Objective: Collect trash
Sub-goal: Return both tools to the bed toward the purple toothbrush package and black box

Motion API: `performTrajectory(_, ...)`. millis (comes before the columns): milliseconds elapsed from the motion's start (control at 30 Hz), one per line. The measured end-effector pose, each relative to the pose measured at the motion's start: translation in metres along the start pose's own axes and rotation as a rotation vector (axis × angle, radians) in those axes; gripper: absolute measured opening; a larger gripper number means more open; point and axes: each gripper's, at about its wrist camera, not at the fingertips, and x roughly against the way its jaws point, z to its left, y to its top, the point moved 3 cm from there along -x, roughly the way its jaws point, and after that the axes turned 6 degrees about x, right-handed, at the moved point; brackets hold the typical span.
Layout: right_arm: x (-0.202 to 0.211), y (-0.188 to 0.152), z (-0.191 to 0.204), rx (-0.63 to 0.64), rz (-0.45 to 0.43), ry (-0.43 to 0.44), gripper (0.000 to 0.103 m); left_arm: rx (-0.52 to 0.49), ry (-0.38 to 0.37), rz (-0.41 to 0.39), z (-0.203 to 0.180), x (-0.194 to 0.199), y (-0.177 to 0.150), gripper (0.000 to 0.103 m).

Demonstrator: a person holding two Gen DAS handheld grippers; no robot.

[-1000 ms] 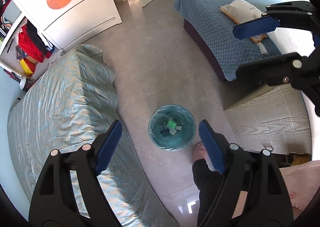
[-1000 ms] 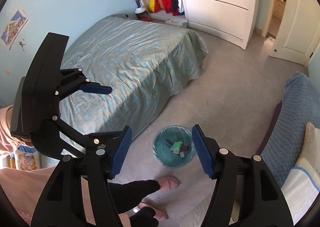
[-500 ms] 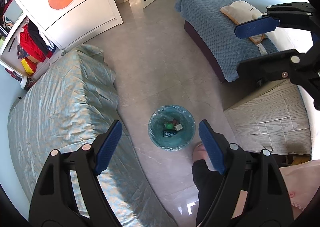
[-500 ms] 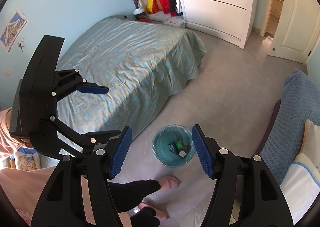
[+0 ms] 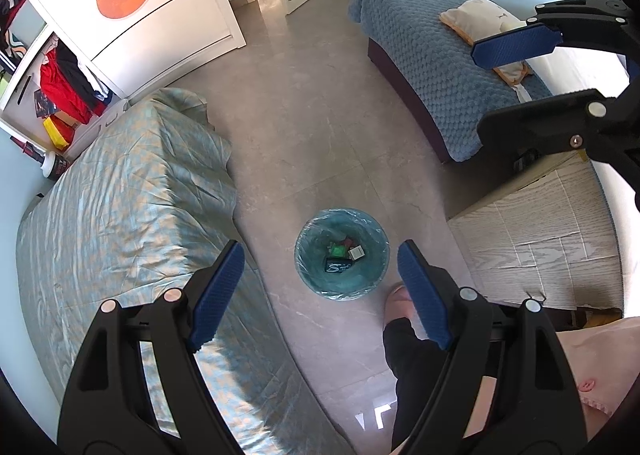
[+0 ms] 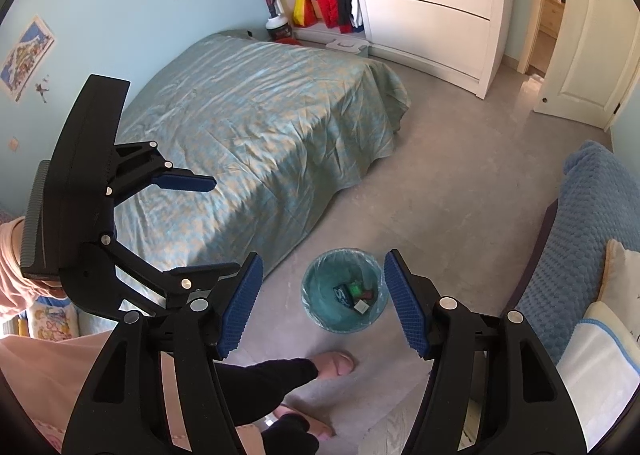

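Blue ribbed pads line both tools, and nothing lies between any of them. The left hand-held gripper [image 5: 320, 287] stands wide apart and empty, aimed steeply down at the floor; the right hand-held gripper [image 6: 322, 303] is likewise spread with bare pads, angled down beside it. In my judgement both hang above the bin because they have nothing left to carry and the drop spot sits directly under them.

Framed between each pair of pads is the trash bin [image 5: 342, 253], a round tub with a clear liner folded over its rim, standing upright on the grey floor [image 5: 304, 143] with its mouth facing straight up. It sits just off the foot corner of the teal bed [image 5: 128, 207], between that bed and the blue quilted bed [image 5: 432, 55], with a slippered foot [image 6: 334, 365] close by. Inside lie several small pieces of trash [image 5: 340, 257]: a dark wrapper, a green bit, a white square. They are jumbled; no single long axis can be read.
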Motion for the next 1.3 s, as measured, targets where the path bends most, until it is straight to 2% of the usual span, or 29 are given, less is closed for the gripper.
performTrajectory(67, 0.002, -0.003, -0.002, -0.007, -0.007, -0.008, 0.07, -0.01, -0.001, -0.003, -0.002, 0.001, 0.001, 0.082)
performTrajectory(133, 0.005, -0.005, -0.003, -0.014, -0.018, -0.016, 0.07, -0.02, -0.002, -0.012, -0.004, 0.002, 0.002, 0.088)
performTrajectory(267, 0.011, -0.01, -0.008, -0.029, -0.025, -0.028, 0.072, -0.038, -0.011, -0.023, -0.011, 0.003, 0.007, 0.088)
performTrajectory(433, 0.02, -0.017, -0.015, -0.066, -0.049, -0.035, 0.088, -0.069, -0.014, -0.038, -0.02, 0.005, 0.014, 0.091)
performTrajectory(567, 0.028, -0.024, -0.023, -0.099, -0.064, -0.044, 0.089, -0.1, -0.017, -0.046, -0.029, 0.006, 0.019, 0.096)
performTrajectory(700, 0.035, -0.033, -0.029, -0.128, -0.063, -0.05, 0.089, -0.133, -0.037, -0.052, -0.039, 0.008, 0.026, 0.096)
performTrajectory(833, 0.045, -0.044, -0.036, -0.158, -0.063, -0.103, 0.089, -0.192, -0.044, -0.064, -0.055, 0.009, 0.033, 0.096)
performTrajectory(1300, 0.1, -0.113, -0.057, -0.353, -0.118, -0.226, 0.089, -0.41, -0.128, -0.117, -0.135, 0.023, 0.051, 0.096)
